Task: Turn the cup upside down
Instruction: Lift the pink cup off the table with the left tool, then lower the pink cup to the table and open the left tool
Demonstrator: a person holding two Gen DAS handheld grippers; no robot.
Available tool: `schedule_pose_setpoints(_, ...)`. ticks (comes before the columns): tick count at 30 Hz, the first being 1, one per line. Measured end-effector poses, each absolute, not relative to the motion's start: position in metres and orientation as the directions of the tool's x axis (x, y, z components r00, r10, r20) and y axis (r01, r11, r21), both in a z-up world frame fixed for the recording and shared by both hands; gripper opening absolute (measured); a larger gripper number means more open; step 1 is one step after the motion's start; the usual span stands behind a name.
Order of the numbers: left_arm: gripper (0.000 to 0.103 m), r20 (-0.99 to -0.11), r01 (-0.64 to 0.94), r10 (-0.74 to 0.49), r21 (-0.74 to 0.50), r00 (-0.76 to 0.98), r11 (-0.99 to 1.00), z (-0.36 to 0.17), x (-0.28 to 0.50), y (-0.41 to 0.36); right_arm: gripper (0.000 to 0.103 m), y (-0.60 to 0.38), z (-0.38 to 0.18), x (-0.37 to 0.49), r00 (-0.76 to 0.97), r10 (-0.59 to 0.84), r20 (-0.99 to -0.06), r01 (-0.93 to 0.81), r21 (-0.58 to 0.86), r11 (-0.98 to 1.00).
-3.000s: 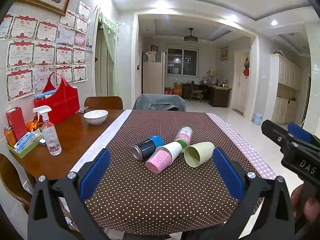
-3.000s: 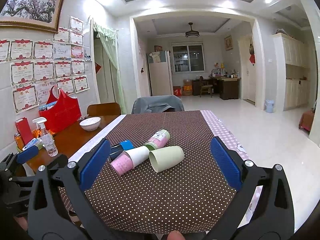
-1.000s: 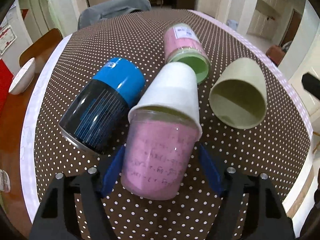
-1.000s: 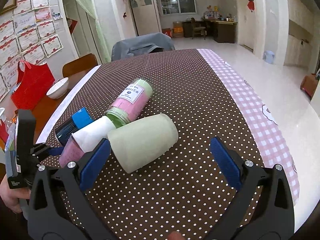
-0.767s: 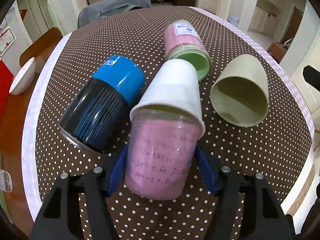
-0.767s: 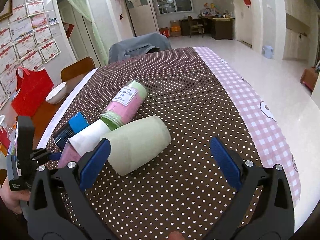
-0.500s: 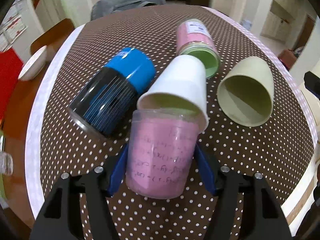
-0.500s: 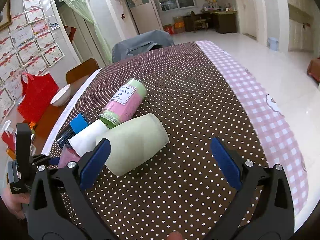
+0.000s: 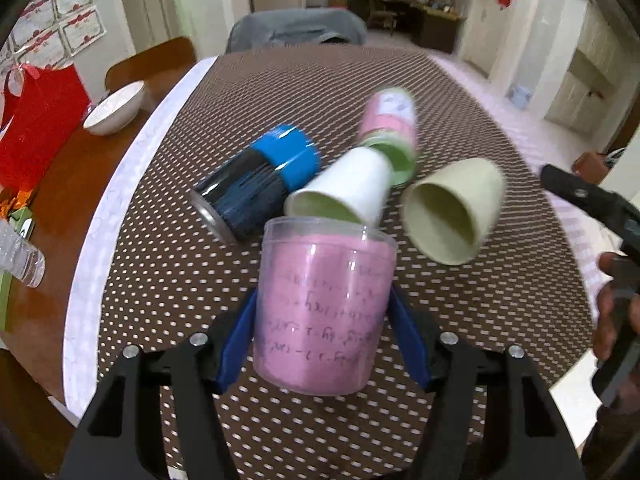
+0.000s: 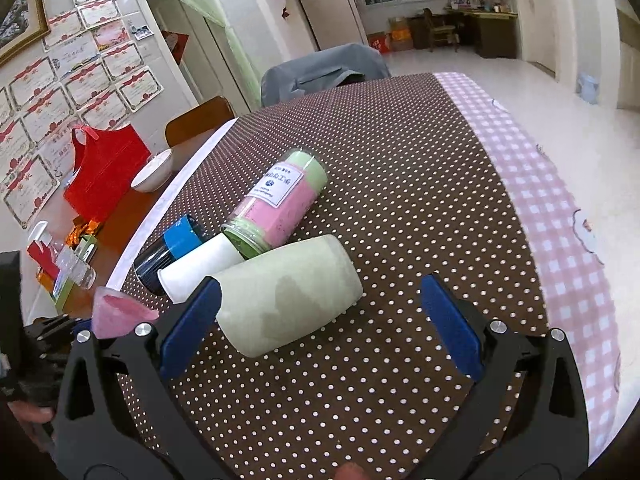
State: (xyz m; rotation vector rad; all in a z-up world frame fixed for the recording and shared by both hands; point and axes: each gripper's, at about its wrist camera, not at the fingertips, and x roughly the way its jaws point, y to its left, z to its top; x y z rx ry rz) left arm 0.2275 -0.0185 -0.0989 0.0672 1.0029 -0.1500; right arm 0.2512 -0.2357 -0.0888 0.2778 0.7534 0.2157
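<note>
My left gripper (image 9: 322, 328) is shut on a pink plastic cup (image 9: 324, 312) and holds it tilted up off the dotted tablecloth (image 9: 500, 304); the cup also shows in the right wrist view (image 10: 116, 314). A white paper cup (image 9: 348, 192) lies on its side just beyond it. A pale green cup (image 9: 452, 212) lies on its side to the right. My right gripper (image 10: 316, 324) is open, its left finger (image 10: 188, 328) beside the green cup (image 10: 288, 292).
A black and blue can (image 9: 260, 184) and a pink and green bottle (image 10: 276, 200) lie on the cloth. A white bowl (image 9: 114, 108), red bag (image 10: 104, 172) and spray bottle (image 10: 76, 268) stand on the wooden part at left. Chairs are at the far end.
My left gripper closed on the pink cup, pulled it off the white cup and lifted it. My right gripper has edged closer to the green cup.
</note>
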Motion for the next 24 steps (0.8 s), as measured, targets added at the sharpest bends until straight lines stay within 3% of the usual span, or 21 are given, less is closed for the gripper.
schedule_pose_setpoints(11,0.063,-0.834,0.453,-0.312,-0.084,0.456,0.887,-0.120,0.205,-0.071,0.097,-0.256,-0.090,0.187,0.759,0.091,-0.644,0.151,0.309,0.939)
schedule_pose_setpoints(21,0.065,-0.845,0.486,-0.319,-0.082,0.429,0.870,-0.147,0.223,-0.079,0.097,-0.250,-0.074,0.179,0.770,0.065,-0.635,0.142,0.269,0.953)
schedule_pose_setpoints(24,0.076,-0.846,0.469,-0.291,-0.055,0.446,0.881,-0.147,0.221,-0.080,0.097,-0.247,-0.075,0.181,0.767,0.087,-0.636,0.117,0.272,0.955)
